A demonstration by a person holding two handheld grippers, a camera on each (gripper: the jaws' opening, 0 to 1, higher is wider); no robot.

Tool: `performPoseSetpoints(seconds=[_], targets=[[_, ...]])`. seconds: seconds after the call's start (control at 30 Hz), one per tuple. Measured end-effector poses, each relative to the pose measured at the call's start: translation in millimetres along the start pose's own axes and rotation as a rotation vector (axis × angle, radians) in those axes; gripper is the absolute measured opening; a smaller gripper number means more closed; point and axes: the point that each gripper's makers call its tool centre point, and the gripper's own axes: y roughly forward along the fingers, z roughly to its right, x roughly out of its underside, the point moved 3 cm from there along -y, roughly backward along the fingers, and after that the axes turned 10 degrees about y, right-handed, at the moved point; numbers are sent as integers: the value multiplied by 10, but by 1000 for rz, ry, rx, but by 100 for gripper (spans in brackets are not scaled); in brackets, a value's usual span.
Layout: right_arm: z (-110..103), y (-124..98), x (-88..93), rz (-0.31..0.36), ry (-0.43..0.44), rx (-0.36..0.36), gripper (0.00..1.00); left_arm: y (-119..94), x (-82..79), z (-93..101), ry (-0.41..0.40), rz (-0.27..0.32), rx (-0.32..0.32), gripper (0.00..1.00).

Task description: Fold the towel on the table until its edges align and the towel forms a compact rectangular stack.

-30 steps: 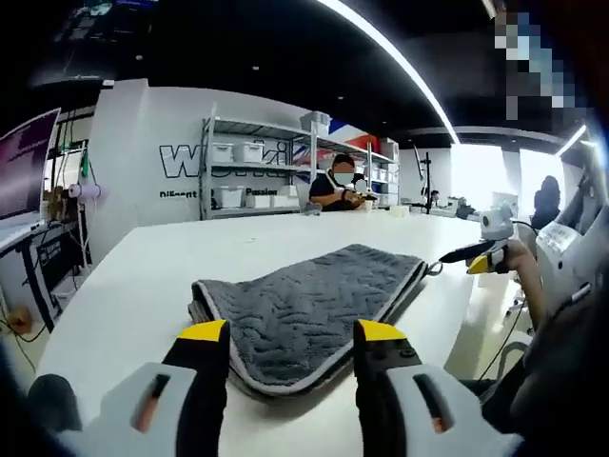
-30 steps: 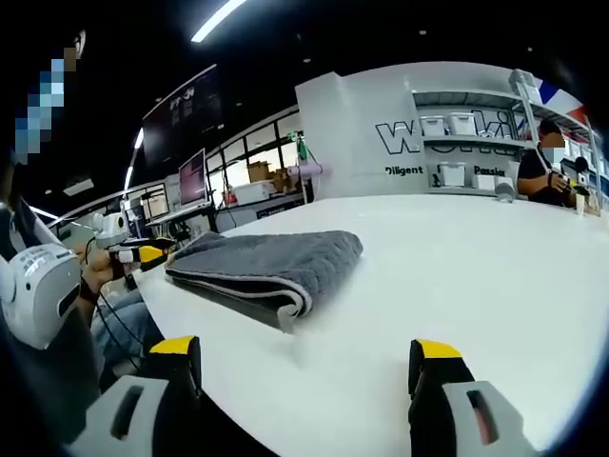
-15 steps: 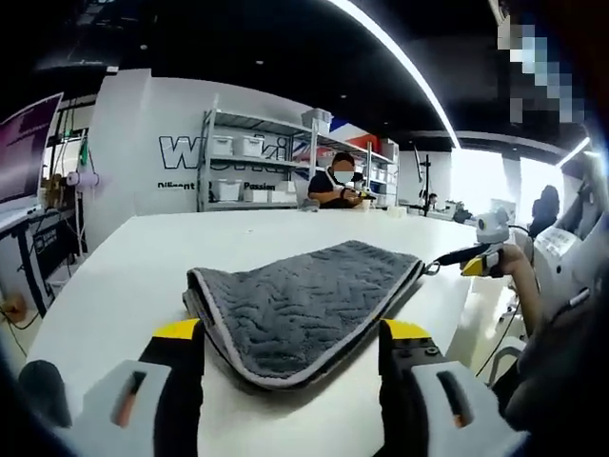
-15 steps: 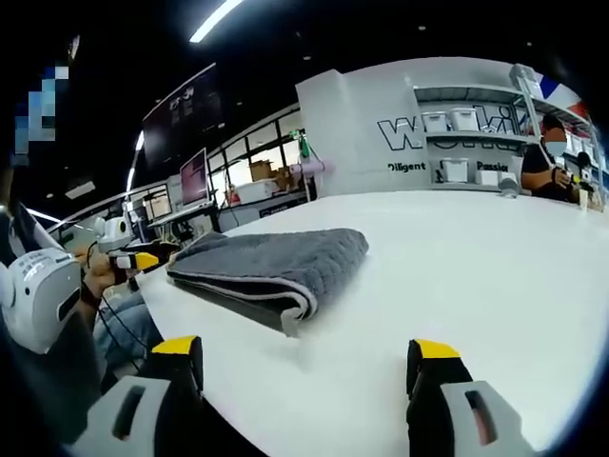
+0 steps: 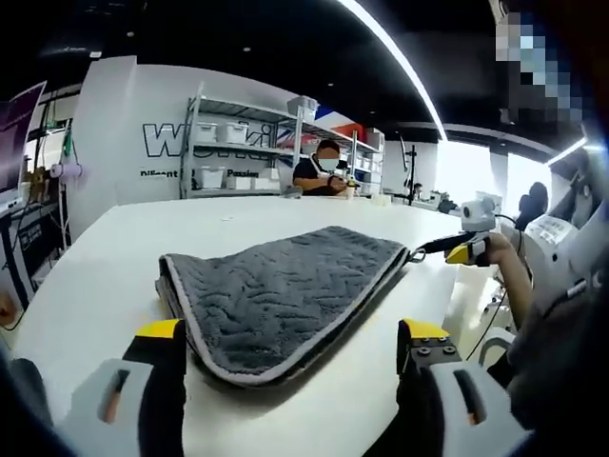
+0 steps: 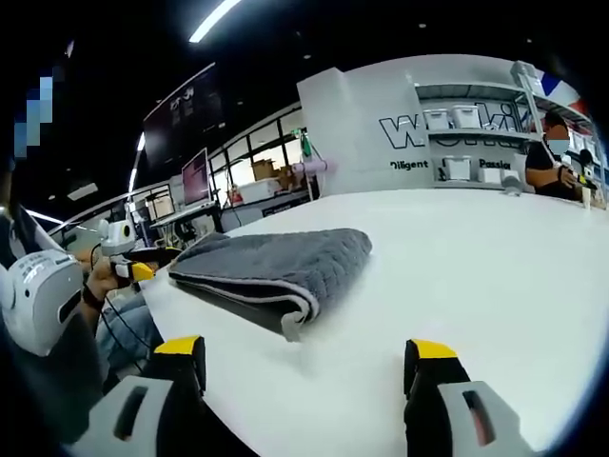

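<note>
while the grey towel (image 5: 285,295) lies folded on the white table (image 5: 114,248), left gripper (image 5: 290,357) wide open just behind its near edge, holding nothing. right gripper (image 6: 300,367) wide open too, empty, off to the towel's side, not touching.

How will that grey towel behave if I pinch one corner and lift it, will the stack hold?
Probably not. The towel looks soft and thick, its folded layers sagging at the rounded edge, so it should droop and unfold. Its quilted pile seems grippy, so it may drag rather than slide on the white table.
</note>
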Motion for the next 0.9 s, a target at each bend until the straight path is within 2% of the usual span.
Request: performPoseSetpoints(seconds=[0.23,0.37,0.47,0.57,0.73,0.8,0.9], targets=[[-28,74,-21,-12,5,-25,89,18,30,-2,-5,-16,0,99],[-32,126,-55,-23,13,-35,84,16,66,-63,31,-51,-45,92],[6,165,-113,-35,27,-34,82,9,68,-97,36,-53,-62,91],[27,195,-139,-56,18,-36,82,-31,36,-159,23,-33,-78,88],[43,256,-173,-81,21,-65,80,-86,-121,-268,38,41,-133,84],[31,309,-176,-95,22,-89,79,-81,-131,-272,43,45,-134,82],[6,367,-152,-156,57,-142,77,-55,-105,-262,47,31,-133,82]])
